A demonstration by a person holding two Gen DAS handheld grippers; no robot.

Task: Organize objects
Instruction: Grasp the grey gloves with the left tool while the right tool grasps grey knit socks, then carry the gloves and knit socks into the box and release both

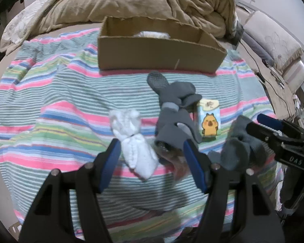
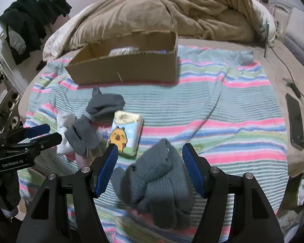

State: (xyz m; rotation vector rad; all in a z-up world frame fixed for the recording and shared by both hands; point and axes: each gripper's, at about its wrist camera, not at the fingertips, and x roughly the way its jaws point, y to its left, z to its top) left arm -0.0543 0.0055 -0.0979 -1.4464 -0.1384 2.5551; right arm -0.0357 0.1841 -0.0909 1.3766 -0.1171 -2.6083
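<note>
In the left wrist view my left gripper [image 1: 151, 151] stands open low over the striped towel [image 1: 50, 93]. A white sock bundle [image 1: 133, 141] and the near end of a dark grey sock pair [image 1: 172, 105] lie between its blue pads, and neither pad presses on them. In the right wrist view my right gripper [image 2: 150, 154] is open around a blue-grey knit sock bundle [image 2: 158, 178], with small gaps at both pads. A tissue pack with a yellow cartoon animal [image 2: 125, 133] stands just beyond its left finger. An open cardboard box [image 2: 127, 66] sits farther back with something white inside.
A crumpled brown blanket [image 2: 192, 6] is heaped behind the box. A dark phone [image 2: 294, 121] and cables lie at the bed's right edge. Black clothes [image 2: 34, 10] hang at the far left. The left gripper [image 2: 40, 133] shows at the right wrist view's left side.
</note>
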